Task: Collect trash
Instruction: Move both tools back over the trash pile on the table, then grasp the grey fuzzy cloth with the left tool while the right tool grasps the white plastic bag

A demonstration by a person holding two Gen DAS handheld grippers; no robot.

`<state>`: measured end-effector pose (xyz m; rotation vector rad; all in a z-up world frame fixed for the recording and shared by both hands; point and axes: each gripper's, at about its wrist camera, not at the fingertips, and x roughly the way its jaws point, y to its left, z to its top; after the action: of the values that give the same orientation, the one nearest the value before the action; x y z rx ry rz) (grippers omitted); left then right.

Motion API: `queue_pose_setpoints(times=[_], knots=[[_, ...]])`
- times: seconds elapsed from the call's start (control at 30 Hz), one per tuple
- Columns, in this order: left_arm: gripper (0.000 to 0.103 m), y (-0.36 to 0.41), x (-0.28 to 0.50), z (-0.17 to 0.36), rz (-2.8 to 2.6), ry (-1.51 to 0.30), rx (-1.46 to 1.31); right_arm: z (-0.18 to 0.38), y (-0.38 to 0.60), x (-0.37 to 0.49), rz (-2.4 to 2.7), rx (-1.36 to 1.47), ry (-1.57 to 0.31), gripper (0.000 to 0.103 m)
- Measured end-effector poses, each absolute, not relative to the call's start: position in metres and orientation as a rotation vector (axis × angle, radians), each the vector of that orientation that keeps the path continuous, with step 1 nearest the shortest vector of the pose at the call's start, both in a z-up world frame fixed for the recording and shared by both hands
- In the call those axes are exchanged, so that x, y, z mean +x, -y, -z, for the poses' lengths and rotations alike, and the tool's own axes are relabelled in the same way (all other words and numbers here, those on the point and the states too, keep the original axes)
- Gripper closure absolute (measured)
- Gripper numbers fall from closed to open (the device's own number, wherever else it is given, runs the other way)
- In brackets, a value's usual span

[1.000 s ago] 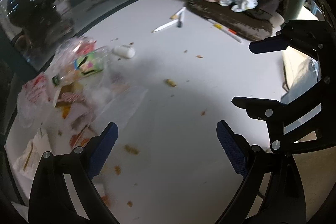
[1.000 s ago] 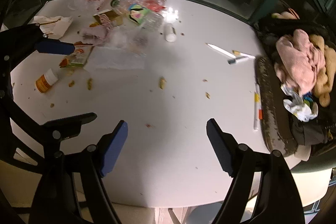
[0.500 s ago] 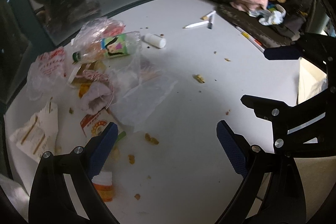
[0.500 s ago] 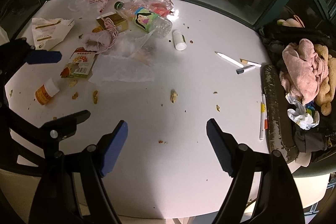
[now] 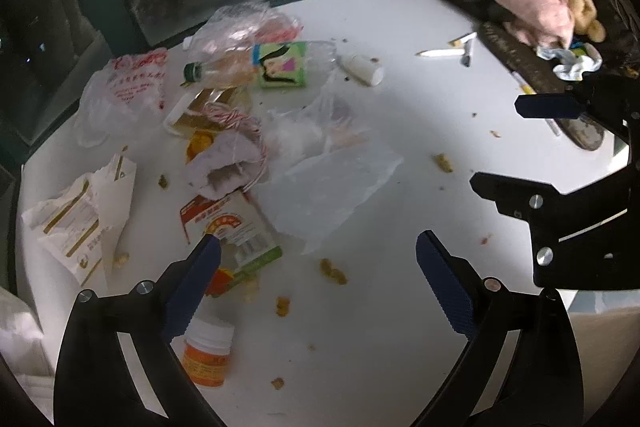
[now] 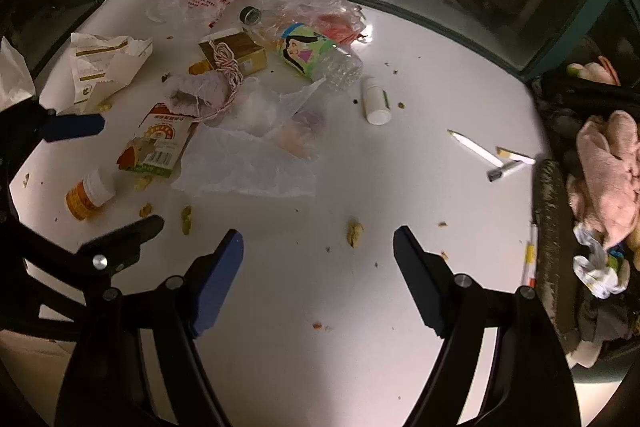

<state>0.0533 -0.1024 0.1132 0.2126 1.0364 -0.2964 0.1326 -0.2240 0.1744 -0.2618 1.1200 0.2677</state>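
We are swinging our left gripper (image 5: 316,263) leftward, so the trash pile (image 5: 240,131) and orange pill bottle (image 5: 206,355) are now coming into its view. Both it and our right gripper (image 6: 318,255) are gaping wide, holding nothing; collecting is only starting.

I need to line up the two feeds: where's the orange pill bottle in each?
Left wrist: orange pill bottle lies bottom left, partly behind the left tongs' near finger.
Right wrist: orange pill bottle lies at far left, unobstructed.
Shared landmark: the flattened red carton lies just beyond it.
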Motion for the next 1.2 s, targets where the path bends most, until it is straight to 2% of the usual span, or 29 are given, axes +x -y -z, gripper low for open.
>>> queue_pose_setpoints(times=[0.73,0.97,1.03,1.2], knots=[[0.008,0.065,0.110,-0.072,0.226,-1.064,0.253,-0.124,0.197,0.201,-0.327,-0.158,-1.191,0.029],[0.008,0.054,0.127,-0.071,0.281,-0.977,0.279,-0.115,0.190,0.219,-0.330,-0.113,-1.179,0.029],[0.008,0.054,0.135,-0.066,0.296,-0.984,0.303,-0.114,0.188,0.225,-0.338,-0.099,-1.166,0.016],[0.008,0.052,0.154,-0.058,0.304,-0.981,0.333,-0.111,0.183,0.239,-0.334,-0.087,-1.148,0.016]])
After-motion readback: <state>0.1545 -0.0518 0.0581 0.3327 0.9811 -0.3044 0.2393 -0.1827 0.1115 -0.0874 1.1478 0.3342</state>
